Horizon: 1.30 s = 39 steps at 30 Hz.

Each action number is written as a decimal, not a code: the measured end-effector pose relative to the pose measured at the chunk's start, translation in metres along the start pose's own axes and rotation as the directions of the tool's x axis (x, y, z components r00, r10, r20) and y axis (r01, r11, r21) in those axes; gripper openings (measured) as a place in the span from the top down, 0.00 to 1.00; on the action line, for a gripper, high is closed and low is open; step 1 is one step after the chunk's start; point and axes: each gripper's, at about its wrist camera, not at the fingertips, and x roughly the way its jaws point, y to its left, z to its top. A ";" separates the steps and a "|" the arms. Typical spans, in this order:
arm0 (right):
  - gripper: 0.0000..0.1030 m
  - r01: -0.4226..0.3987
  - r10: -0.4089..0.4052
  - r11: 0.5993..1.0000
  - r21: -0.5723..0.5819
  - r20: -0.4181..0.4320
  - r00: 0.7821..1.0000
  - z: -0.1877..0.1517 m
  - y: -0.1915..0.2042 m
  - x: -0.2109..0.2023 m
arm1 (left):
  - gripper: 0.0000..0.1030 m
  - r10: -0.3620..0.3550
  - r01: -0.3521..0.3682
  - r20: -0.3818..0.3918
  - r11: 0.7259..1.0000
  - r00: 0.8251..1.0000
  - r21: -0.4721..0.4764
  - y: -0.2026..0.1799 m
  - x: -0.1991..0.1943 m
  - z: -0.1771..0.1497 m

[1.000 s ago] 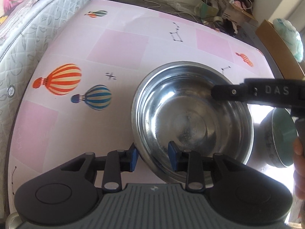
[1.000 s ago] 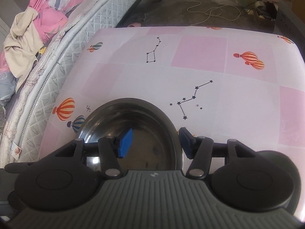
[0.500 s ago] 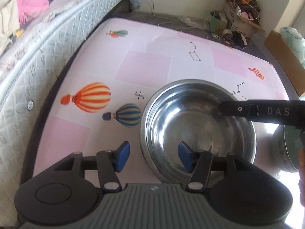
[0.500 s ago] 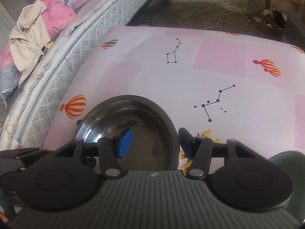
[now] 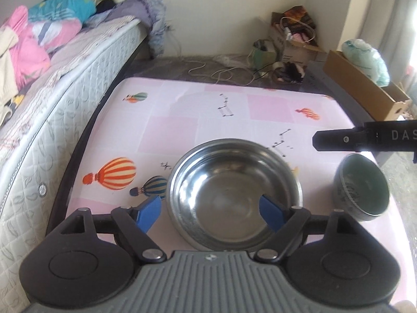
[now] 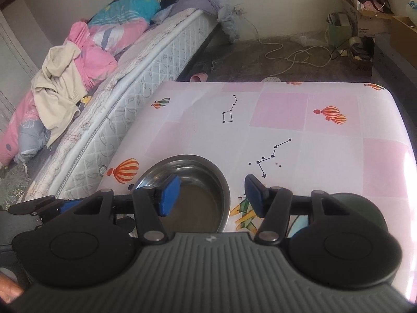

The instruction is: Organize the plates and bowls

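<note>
A steel bowl (image 5: pixel 234 190) sits upright on the pink tablecloth (image 5: pixel 177 130). My left gripper (image 5: pixel 209 214) hovers above its near-left rim with the jaws opening: one blue pad hangs outside the rim, the other over the inside, neither touching. A small dark green bowl (image 5: pixel 362 187) stands to the right of the steel one. In the right wrist view the steel bowl (image 6: pixel 198 182) lies below my right gripper (image 6: pixel 212 195), which stands open and holds nothing. The green bowl (image 6: pixel 359 206) shows partly behind that gripper's right linkage.
A mattress (image 5: pixel 65 99) with piled bedding runs along the table's left edge. Cardboard boxes (image 5: pixel 365 88) and cables lie on the floor beyond the far edge. A black arm of the right gripper (image 5: pixel 365 138) crosses above the green bowl in the left wrist view.
The left jaws let go of the steel bowl's rim and spread wide. Both grippers rose and drew back. The right gripper's arm shifted from over the steel bowl toward the right.
</note>
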 end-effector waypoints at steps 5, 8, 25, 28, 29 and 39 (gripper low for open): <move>0.47 -0.037 0.035 0.998 0.044 0.040 0.999 -0.015 -0.019 -0.040 | 0.19 -0.068 0.067 0.030 0.997 0.997 0.045 -0.023 -0.012 -0.002; 0.47 -0.032 0.028 0.997 0.065 0.063 0.998 -0.023 -0.034 -0.064 | 0.19 -0.125 0.122 0.037 0.990 0.991 0.066 -0.038 -0.013 0.000; 0.49 0.051 -0.064 0.976 0.212 0.054 0.996 -0.065 -0.142 -0.084 | 0.40 -0.280 0.283 -0.044 0.954 0.959 0.096 -0.133 0.031 0.010; 0.50 0.057 -0.070 0.972 0.226 0.048 0.996 -0.068 -0.152 -0.075 | 0.47 -0.260 0.266 -0.074 0.959 0.963 0.100 -0.141 0.040 0.010; 0.50 0.058 -0.071 0.972 0.229 0.048 0.996 -0.069 -0.155 -0.073 | 0.50 -0.257 0.265 -0.087 0.959 0.963 0.101 -0.144 0.043 0.010; 0.57 0.080 -0.087 0.965 0.251 0.016 0.996 -0.074 -0.171 -0.045 | 0.66 -0.199 0.214 -0.179 0.975 0.963 0.067 -0.155 0.068 0.010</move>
